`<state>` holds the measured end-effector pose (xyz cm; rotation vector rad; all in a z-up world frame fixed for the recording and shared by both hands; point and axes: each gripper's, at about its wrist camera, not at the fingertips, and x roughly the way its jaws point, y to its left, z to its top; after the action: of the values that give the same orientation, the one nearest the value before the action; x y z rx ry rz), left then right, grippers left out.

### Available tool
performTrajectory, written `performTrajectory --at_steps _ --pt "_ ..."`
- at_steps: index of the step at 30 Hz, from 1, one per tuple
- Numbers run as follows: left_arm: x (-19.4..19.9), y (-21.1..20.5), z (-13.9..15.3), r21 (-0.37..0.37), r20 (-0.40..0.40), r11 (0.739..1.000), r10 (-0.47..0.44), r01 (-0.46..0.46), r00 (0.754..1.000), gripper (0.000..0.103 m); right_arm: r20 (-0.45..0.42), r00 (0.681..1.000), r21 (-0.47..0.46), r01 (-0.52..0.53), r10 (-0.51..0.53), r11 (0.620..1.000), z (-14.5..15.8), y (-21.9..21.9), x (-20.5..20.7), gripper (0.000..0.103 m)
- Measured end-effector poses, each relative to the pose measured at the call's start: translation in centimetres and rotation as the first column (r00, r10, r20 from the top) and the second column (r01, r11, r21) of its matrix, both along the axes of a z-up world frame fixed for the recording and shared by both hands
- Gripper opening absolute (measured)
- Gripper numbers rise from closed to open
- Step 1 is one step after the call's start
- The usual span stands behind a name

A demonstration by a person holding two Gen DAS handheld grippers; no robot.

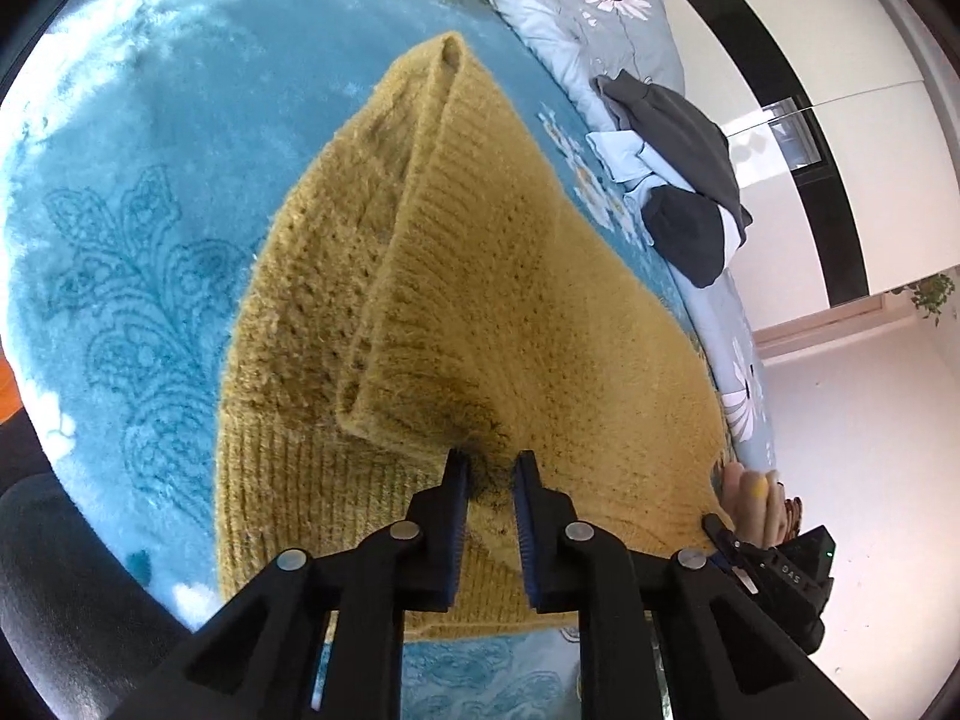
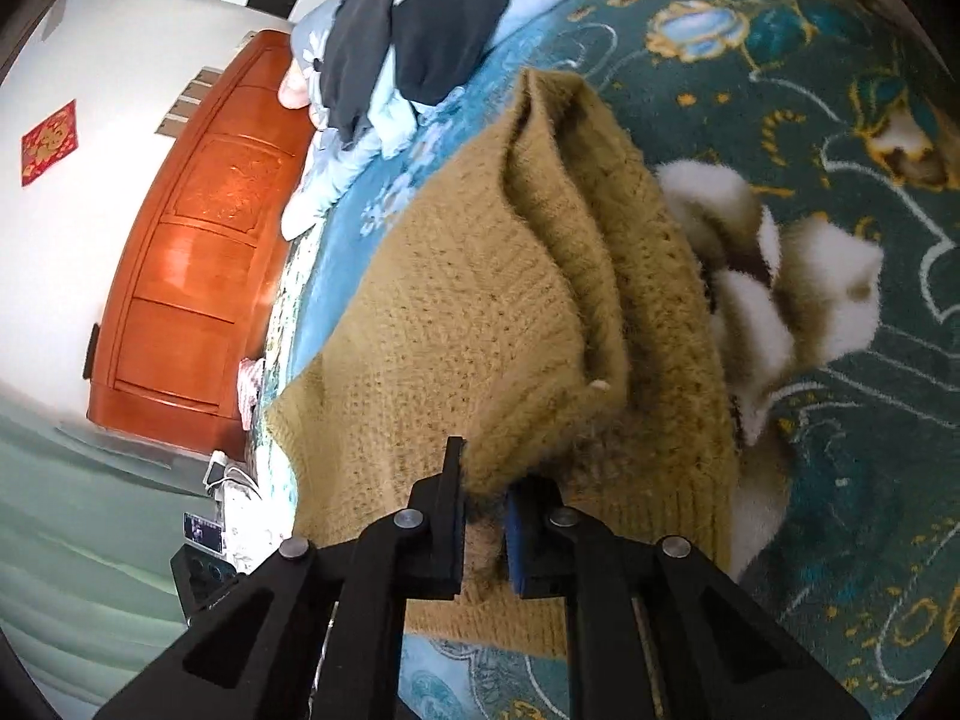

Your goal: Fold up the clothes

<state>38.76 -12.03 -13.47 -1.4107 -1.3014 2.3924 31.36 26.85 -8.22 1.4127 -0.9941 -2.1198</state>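
A fold is in hand: the mustard sweater (image 1: 480, 312) lies on the teal bed cover (image 1: 150, 210), one flap doubled over. Its folded edge is pinched by the left claw (image 1: 489, 468) and by the right claw (image 2: 486, 483) (other garments lie well apart). Next, the flap is probably to be carried across and laid flat.

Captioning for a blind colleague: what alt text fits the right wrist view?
The right gripper pinches a folded flap of a mustard knit sweater lying on a teal patterned blanket. Fluffy white fabric sits beside it; dark clothes lie beyond.
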Motion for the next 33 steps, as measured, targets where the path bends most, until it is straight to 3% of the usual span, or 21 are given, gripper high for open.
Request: performTrajectory --at_steps 6,10,13,17,19,21,22,23,25,27,33 --pt "2.2 0.3 1.8 -0.028 -0.013 0.999 -0.022 0.022 1.0 0.014 -0.04 0.999 0.042 -0.026 0.028 0.999 2.2 1.0 2.0 0.01" --pt "2.7 0.1 0.0 -0.024 0.048 1.0 -0.009 0.01 0.999 0.014 0.047 0.998 0.088 -0.037 0.033 0.995 -0.4 1.2 2.5 0.01" --pt "3.0 0.1 -0.7 -0.025 0.068 1.0 -0.004 0.006 0.998 0.014 0.059 0.997 0.141 -0.05 0.042 0.989 -0.8 1.0 2.8 0.01" --pt "4.0 -0.1 1.0 -0.112 0.053 0.994 0.004 0.002 0.999 0.018 0.042 0.999 0.22 -0.035 0.026 0.975 0.1 1.9 3.3 0.014" --pt "4.3 0.0 2.5 -0.24 0.048 0.971 0.01 0.002 0.999 0.013 0.034 0.999 0.258 -0.027 0.019 0.966 0.6 2.4 3.6 0.016" --pt "3.9 0.7 3.9 -0.293 0.016 0.956 -0.021 0.024 1.0 0.013 0.025 1.0 0.296 -0.019 0.012 0.955 1.0 2.9 3.8 0.016" --pt "3.5 1.1 4.5 -0.308 -0.003 0.95 -0.041 0.039 0.999 0.013 0.019 1.0 0.292 0.0 -0.006 0.956 1.0 3.2 3.9 0.024" --pt "3.0 1.8 5.1 -0.316 -0.02 0.947 -0.069 0.059 0.997 0.014 0.013 1.0 0.283 0.022 -0.027 0.959 1.0 3.6 3.9 0.043" --pt "1.3 4.1 5.5 -0.304 -0.038 0.943 -0.156 0.137 0.987 0.015 0.013 0.997 0.21 0.075 -0.08 0.975 0.6 4.4 3.9 0.054" --pt "-0.3 7.1 5.4 -0.314 -0.041 0.923 -0.248 0.223 0.968 0.015 0.038 0.994 0.132 0.097 -0.103 0.986 -0.2 4.6 3.8 0.054" --pt "-3.1 14.6 3.6 -0.359 0.012 0.834 -0.445 0.419 0.896 0.015 0.069 0.987 0.102 0.135 -0.143 0.986 -1.3 4.1 3.2 0.054"
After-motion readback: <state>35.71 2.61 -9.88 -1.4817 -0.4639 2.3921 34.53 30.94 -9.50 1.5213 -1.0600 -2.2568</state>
